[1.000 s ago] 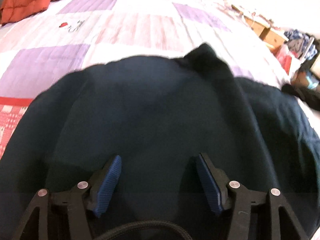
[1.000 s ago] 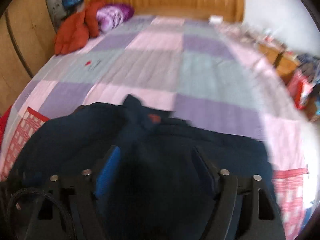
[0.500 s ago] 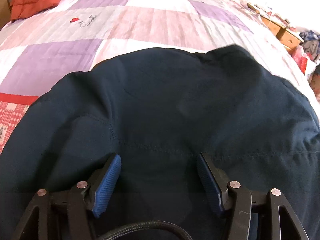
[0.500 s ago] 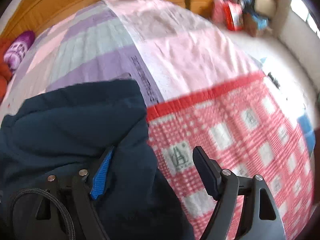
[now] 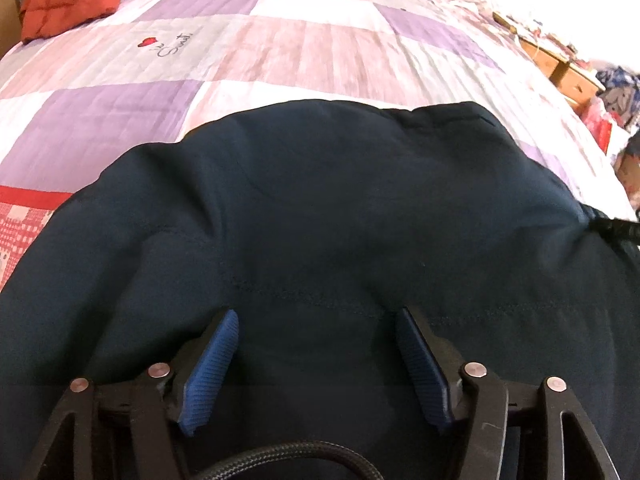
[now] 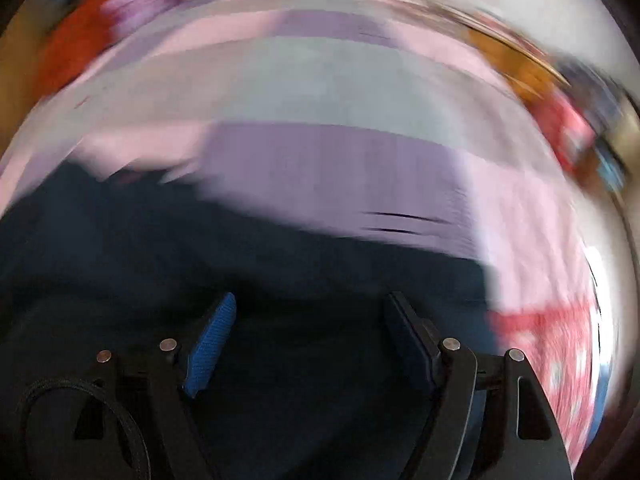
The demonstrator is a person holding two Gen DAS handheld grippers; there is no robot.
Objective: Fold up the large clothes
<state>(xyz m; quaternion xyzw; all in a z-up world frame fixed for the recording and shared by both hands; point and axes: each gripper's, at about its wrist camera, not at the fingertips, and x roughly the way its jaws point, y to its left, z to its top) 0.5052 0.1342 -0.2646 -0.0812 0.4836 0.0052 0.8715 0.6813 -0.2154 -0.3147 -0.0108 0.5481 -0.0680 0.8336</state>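
While both tools stood spread and empty, left tool (image 5: 316, 364) and right tool (image 6: 308, 344) hovered over the navy garment (image 5: 340, 216) | garment lay on the bed (image 5: 280, 40), under and ahead of both | likely soft, limp, bulky | best pinched at hem or stitched seam.

Both views close over garment (image 5: 320, 220), headboard-facing

Matt navy cloth garment (image 5: 340, 208), quilted cotton bedspread (image 5: 280, 52), ribbed blue fingers (image 5: 210, 372).
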